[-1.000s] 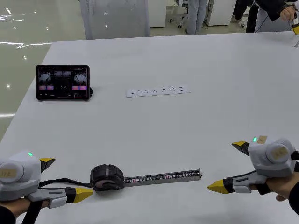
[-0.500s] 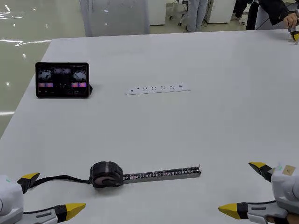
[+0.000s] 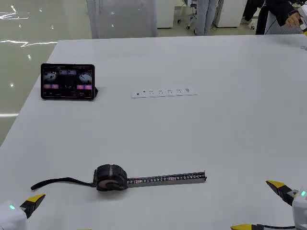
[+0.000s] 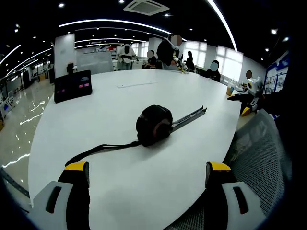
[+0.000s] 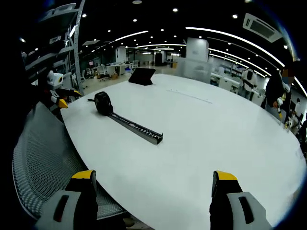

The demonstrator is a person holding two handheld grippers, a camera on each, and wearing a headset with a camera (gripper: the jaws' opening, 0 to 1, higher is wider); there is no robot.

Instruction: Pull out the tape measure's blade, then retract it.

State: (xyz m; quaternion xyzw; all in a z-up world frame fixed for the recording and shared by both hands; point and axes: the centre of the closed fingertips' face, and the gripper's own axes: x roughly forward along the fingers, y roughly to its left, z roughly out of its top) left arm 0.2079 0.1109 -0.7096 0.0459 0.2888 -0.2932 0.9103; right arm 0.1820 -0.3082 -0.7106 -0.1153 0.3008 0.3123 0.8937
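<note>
A black tape measure [image 3: 110, 178] lies on the white table [image 3: 192, 129] near its front edge. Its blade [image 3: 165, 180] is pulled out to the right and lies flat, and its black strap [image 3: 57, 182] trails to the left. My left gripper [image 3: 56, 215] is open at the bottom left, short of the strap. At the bottom right my right gripper [image 3: 259, 206] is open, well clear of the blade's end. The left gripper view has the case [image 4: 154, 124] ahead of the open left gripper [image 4: 147, 167]. From the right gripper [image 5: 153, 176], the blade [image 5: 136, 128] runs off toward the case [image 5: 102, 102].
A tablet [image 3: 68, 81] stands propped at the back left, and a white power strip [image 3: 163, 92] lies mid-table. People stand beyond the far edge. A mesh chair [image 4: 259, 158] sits by the table's near edge.
Both grippers have drawn back toward the near edge, away from the tape measure. The tape measure still lies with its blade out.
</note>
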